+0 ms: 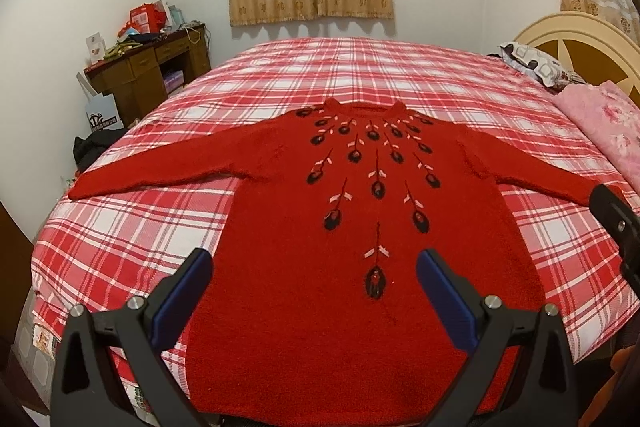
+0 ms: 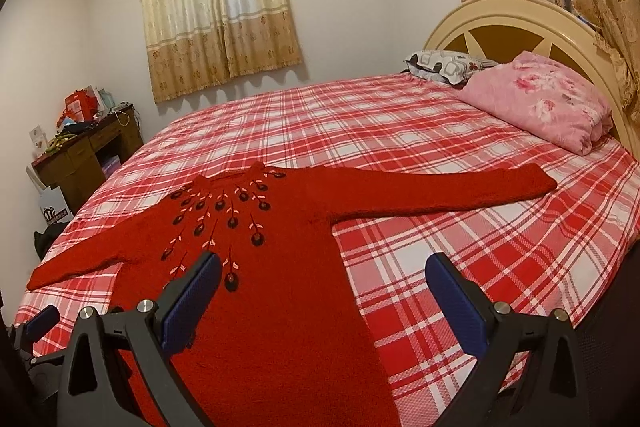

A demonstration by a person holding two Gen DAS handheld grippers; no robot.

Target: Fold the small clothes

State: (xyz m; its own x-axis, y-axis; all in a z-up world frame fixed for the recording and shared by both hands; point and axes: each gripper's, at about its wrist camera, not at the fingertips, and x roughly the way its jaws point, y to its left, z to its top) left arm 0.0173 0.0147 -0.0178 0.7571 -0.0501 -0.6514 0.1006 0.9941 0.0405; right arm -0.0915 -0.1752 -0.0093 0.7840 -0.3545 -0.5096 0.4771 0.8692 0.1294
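Note:
A red knitted sweater (image 1: 320, 227) with black and pink flower embroidery lies flat, front up, on the red plaid bed (image 1: 140, 227), both sleeves spread out sideways. My left gripper (image 1: 314, 269) is open and empty, hovering above the sweater's lower body near the hem. My right gripper (image 2: 322, 277) is open and empty, above the sweater's right lower edge (image 2: 280, 307) and the bedsheet (image 2: 480, 247). Part of the right gripper shows at the right edge of the left wrist view (image 1: 616, 223). Part of the left gripper shows at the lower left of the right wrist view (image 2: 40, 321).
A folded pink floral quilt (image 2: 540, 99) and a patterned pillow (image 2: 444, 65) lie by the cream headboard (image 2: 520, 23). A cluttered brown desk (image 1: 148, 67) stands at the far left wall. Dark clothes (image 1: 90, 149) and a paper bag (image 1: 102, 117) sit by the bed's left side.

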